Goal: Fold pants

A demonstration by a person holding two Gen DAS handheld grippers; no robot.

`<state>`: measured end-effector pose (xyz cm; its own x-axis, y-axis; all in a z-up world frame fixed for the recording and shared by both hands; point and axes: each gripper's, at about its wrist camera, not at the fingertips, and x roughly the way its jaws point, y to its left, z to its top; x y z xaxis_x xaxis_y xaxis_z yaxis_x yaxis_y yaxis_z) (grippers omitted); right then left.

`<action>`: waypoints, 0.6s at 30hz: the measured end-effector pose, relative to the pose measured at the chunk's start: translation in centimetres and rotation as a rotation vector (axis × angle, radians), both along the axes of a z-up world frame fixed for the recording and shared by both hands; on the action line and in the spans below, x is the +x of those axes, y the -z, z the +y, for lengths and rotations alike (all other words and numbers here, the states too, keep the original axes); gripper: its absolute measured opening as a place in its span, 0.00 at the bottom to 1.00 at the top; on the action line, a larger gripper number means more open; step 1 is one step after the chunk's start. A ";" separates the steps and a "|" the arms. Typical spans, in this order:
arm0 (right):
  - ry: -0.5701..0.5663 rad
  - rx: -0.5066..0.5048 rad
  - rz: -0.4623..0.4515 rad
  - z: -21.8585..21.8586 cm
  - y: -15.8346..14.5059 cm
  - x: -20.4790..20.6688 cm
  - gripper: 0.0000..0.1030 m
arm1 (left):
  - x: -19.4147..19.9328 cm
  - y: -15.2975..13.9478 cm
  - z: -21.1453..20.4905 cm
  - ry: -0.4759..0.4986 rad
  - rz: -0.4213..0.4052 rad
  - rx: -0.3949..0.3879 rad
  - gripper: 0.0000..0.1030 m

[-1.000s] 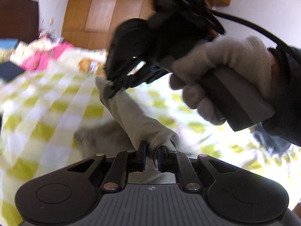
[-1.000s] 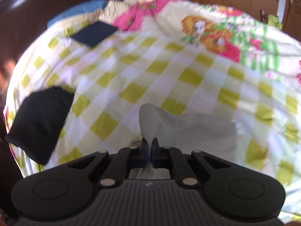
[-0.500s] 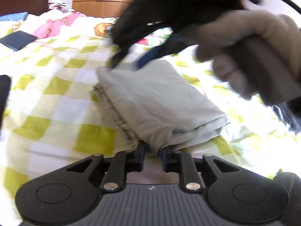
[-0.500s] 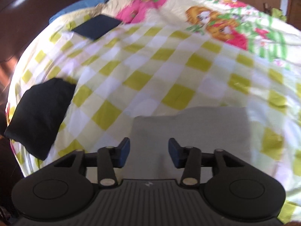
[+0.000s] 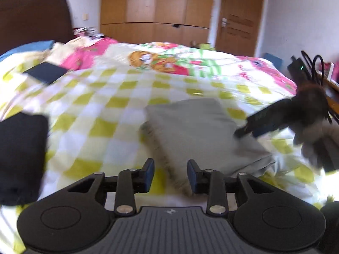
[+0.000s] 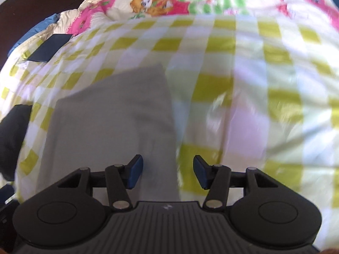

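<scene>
The grey pants [image 5: 199, 129] lie folded in a flat rectangle on the yellow-checked bedspread [image 5: 95, 110]. My left gripper [image 5: 171, 172] sits at their near corner. Its jaws are opening and the cloth's edge lies loose between them, not pressed. In the right wrist view the pants [image 6: 110, 122] fill the lower left. My right gripper [image 6: 168, 171] hovers over their right edge, jaws opening, nothing gripped. From the left wrist view, the right gripper [image 5: 245, 130] reaches in at the pants' right side, held by a gloved hand [image 5: 317, 148].
A black folded garment [image 5: 19, 154] lies at the left edge of the bed, and a navy one [image 5: 45, 72] lies farther back. A cartoon quilt [image 5: 165, 61] covers the far part. Behind stand a wooden wardrobe [image 5: 154, 12], a door [image 5: 237, 31] and a dark headboard [image 5: 31, 19].
Both grippers held the pants up a second ago and have let go. The pants now lie folded flat. The right gripper swung from the far corner down to the right side.
</scene>
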<state>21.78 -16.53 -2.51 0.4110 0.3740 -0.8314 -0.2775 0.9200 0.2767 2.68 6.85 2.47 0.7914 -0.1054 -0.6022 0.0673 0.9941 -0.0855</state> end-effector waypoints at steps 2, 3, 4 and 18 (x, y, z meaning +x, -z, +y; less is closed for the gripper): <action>0.003 0.091 0.046 -0.7 1.0 -0.8 0.52 | 2.1 1.3 -0.9 0.047 0.022 0.037 0.47; 0.012 0.134 0.063 -1.0 1.4 -1.1 0.53 | 3.2 2.1 -1.2 0.057 0.051 0.060 0.47; 0.022 0.165 0.082 -1.2 1.7 -1.5 0.52 | 4.1 3.0 -1.3 0.065 0.082 0.083 0.47; 0.190 0.251 0.144 -4.4 2.2 -6.8 0.29 | 9.5 5.5 -2.6 0.331 0.118 0.206 0.54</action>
<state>14.98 -20.88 -4.67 0.3781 0.5024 -0.7776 -0.0488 0.8496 0.5252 12.19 4.22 -3.06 0.6591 -0.2108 -0.7219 0.3885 0.9174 0.0868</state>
